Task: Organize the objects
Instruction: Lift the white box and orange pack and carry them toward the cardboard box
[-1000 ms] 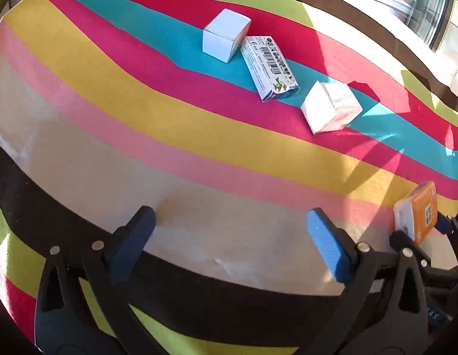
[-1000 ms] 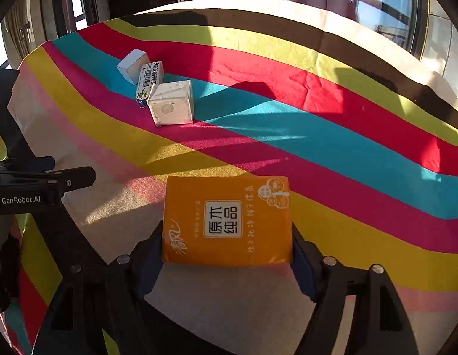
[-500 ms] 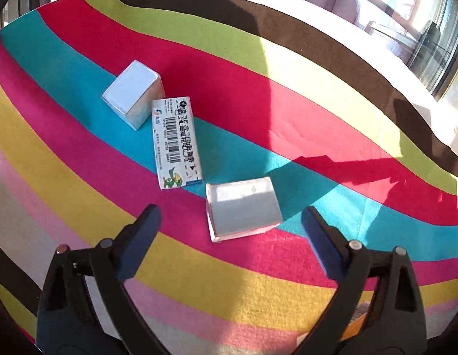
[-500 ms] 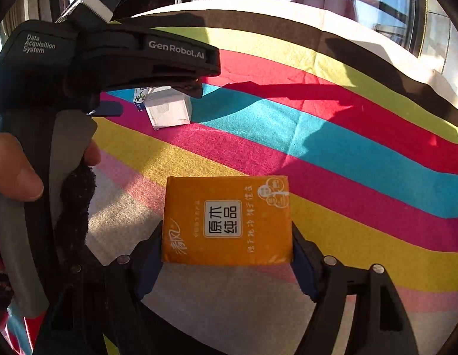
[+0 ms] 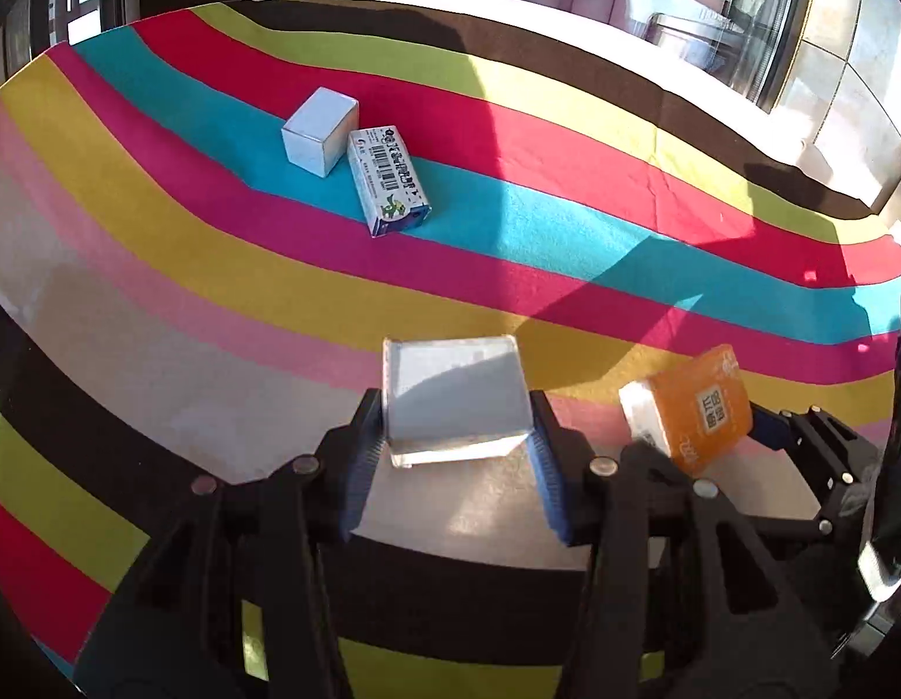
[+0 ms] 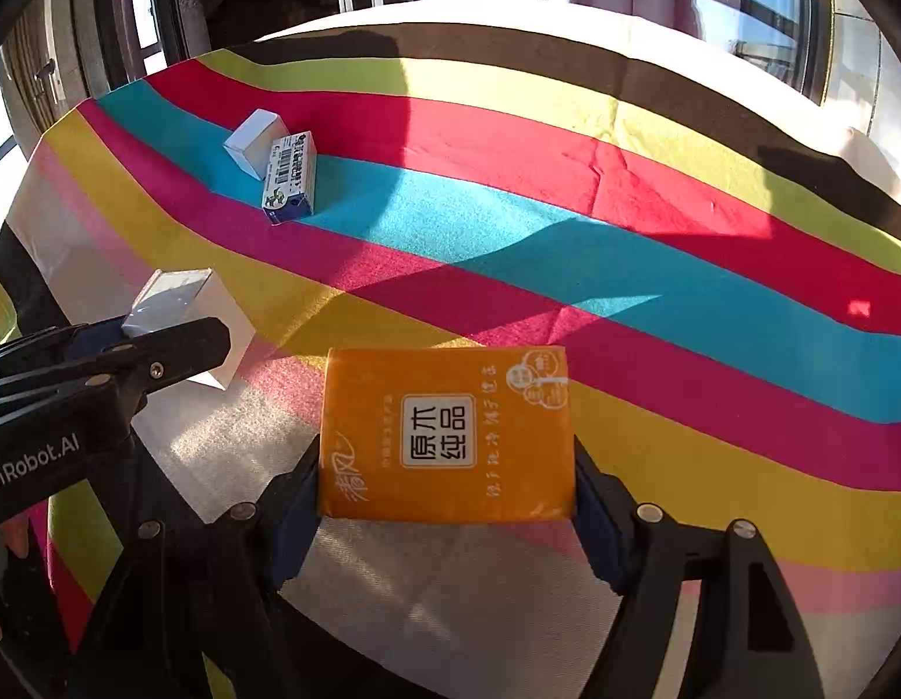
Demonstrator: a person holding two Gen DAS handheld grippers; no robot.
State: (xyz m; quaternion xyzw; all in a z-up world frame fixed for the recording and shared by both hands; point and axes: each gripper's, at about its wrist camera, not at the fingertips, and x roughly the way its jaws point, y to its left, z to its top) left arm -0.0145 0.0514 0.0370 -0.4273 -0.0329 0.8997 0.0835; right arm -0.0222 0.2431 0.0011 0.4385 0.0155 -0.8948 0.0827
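A: Between our left gripper's [image 5: 457,449] blue pads, the white box [image 5: 457,402] is sitting square, one pad pressing on each side wall. We are closing those jaws on it, and they are standing fairly narrow.

B: And beyond those fingertips?

A: Well ahead of the left jaws and a little to their left, the small white carton [image 5: 321,131] and the barcode box [image 5: 389,186] are lying just beside each other on the teal stripe of the striped cloth [image 5: 159,233].

B: We are holding the orange tissue pack [image 6: 447,434] with the right gripper [image 6: 447,501]. Its jaws are standing about halfway open, each blue pad flat against a short end of the pack, label facing up.

A: From the left camera, that pack is showing just to the right of our left jaws, tilted, with its white end toward us.

B: From the right camera, the white box is sitting to the left of our right jaws, partly behind the left gripper's black finger [image 6: 159,352]. We are seeing the carton and the barcode box far ahead and left of the tissue pack.
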